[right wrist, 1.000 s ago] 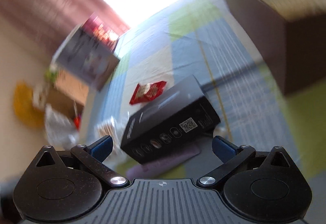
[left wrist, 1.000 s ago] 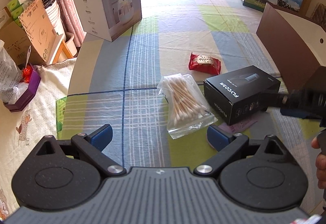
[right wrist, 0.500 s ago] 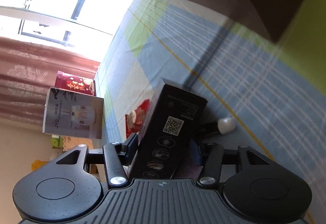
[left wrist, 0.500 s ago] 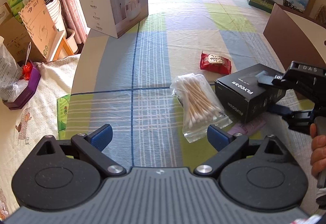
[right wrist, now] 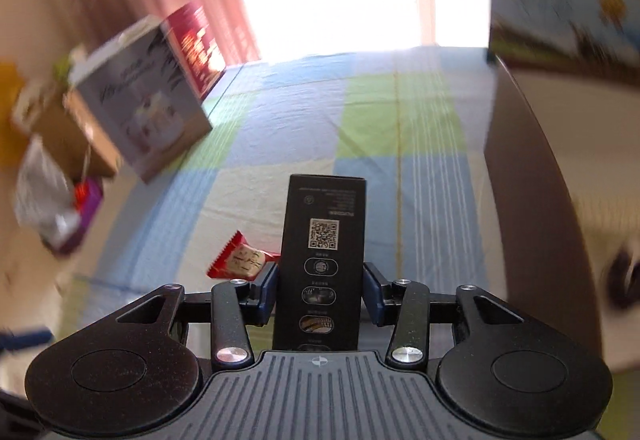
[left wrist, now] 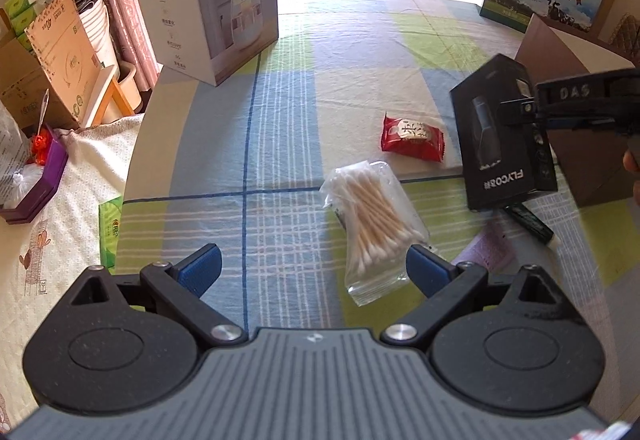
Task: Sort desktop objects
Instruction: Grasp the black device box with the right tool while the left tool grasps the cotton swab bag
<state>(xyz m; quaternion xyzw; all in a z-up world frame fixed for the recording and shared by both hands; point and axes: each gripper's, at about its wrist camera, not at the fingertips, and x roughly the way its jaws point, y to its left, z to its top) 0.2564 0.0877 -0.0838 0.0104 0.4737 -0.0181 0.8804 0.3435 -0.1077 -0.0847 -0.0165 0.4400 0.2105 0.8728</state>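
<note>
Box (right wrist: 322,264): black, white FLYCO print, QR code, lifted above the swabs (left wrist: 370,216).
Right gripper (right wrist: 320,290): clamps box.
Left gripper (left wrist: 314,268): wide, empty.

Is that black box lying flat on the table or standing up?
Up on end, and seemingly lifted: the black box is clamped in the right gripper, with the dark tube showing beneath it.

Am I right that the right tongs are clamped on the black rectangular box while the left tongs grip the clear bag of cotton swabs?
Partly. The right tongs do clamp the black rectangular box. But the left wrist view shows the left tongs open and holding nothing; the clear bag of cotton swabs lies on the checked tablecloth.
</note>
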